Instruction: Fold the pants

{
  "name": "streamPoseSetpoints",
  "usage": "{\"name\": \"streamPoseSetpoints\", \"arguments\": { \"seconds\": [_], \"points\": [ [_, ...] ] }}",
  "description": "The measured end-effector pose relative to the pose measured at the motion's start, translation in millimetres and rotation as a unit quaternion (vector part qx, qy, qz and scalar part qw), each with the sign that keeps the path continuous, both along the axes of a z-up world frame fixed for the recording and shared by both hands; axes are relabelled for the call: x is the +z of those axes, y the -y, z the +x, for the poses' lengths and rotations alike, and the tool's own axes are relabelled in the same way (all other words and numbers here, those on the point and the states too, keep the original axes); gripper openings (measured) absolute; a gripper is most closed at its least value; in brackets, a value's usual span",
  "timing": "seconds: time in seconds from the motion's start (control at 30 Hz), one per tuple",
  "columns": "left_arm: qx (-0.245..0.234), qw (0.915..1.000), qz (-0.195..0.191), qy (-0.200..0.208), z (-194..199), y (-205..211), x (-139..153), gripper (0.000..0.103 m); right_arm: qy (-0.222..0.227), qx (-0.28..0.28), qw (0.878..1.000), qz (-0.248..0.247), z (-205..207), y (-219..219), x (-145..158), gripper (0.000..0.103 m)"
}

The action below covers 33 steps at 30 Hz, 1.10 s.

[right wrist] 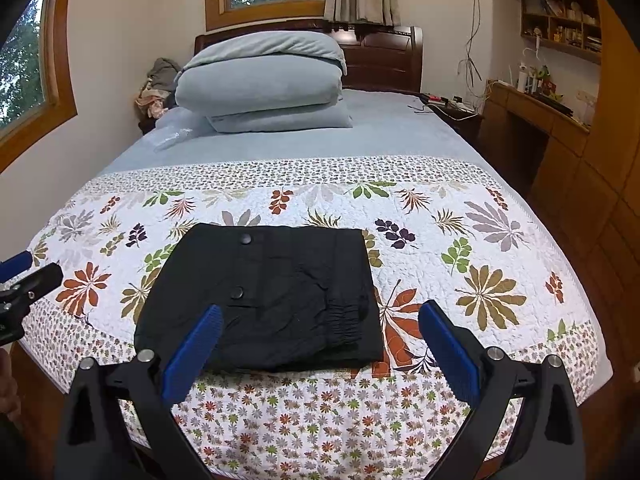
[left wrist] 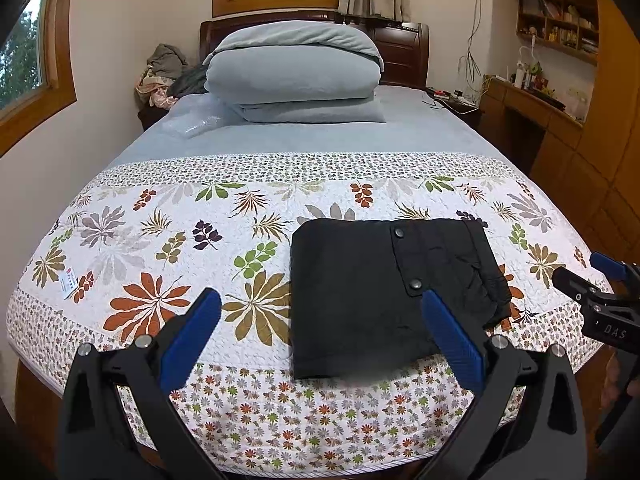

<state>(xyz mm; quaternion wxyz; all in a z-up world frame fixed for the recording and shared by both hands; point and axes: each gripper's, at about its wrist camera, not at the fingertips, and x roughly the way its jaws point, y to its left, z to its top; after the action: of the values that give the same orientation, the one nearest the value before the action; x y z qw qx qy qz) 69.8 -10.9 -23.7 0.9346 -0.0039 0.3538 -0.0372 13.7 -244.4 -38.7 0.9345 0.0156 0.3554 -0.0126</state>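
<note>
Black pants (left wrist: 360, 288) lie folded into a compact rectangle on the floral quilt (left wrist: 160, 248) near the foot of the bed; two snap buttons and an elastic cuff show on top. They also show in the right wrist view (right wrist: 272, 292). My left gripper (left wrist: 322, 304) is open and empty, held back above the bed's foot edge, its right finger over the pants' near edge. My right gripper (right wrist: 320, 320) is open and empty, also back from the pants. The right gripper shows at the right edge of the left view (left wrist: 588, 276), and the left gripper at the left edge of the right view (right wrist: 24, 272).
A folded grey duvet on a pillow (left wrist: 296, 76) lies at the headboard. A heap of clothes (left wrist: 164, 76) sits at the back left. A desk with shelves (left wrist: 536, 100) stands along the right wall. The bed's foot edge (left wrist: 304, 468) is just below the grippers.
</note>
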Motion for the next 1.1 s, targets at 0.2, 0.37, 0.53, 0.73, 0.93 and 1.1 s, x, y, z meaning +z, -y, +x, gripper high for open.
{"name": "streamPoseSetpoints", "arguments": {
  "seconds": [0.2,0.37,0.53,0.73,0.93,1.1],
  "points": [
    [-0.002,1.0000,0.000,-0.001,-0.4,0.1,-1.0,0.100,0.001,0.001,1.000,-0.004,0.1,0.1,-0.3,0.100],
    [-0.004,0.9999,0.013,0.009,-2.7,2.9,-0.4,0.100,0.000,0.001,1.000,-0.006,0.7,0.6,-0.4,0.100],
    [-0.012,0.9998,0.014,0.008,-3.6,5.4,-0.2,0.100,0.001,-0.002,1.000,-0.008,1.5,2.7,-1.1,0.100],
    [-0.011,0.9999,0.010,0.004,-2.0,3.8,-0.6,0.100,0.001,-0.004,1.000,-0.009,1.8,4.6,-1.3,0.100],
    [-0.010,0.9999,0.008,0.004,-1.8,3.1,-0.3,0.100,0.001,-0.005,1.000,-0.010,1.3,4.1,-1.1,0.100],
    [-0.008,0.9999,0.009,0.003,-1.3,2.9,-0.4,0.100,0.001,-0.005,1.000,-0.012,1.4,3.3,-1.6,0.100]
  ]
}}
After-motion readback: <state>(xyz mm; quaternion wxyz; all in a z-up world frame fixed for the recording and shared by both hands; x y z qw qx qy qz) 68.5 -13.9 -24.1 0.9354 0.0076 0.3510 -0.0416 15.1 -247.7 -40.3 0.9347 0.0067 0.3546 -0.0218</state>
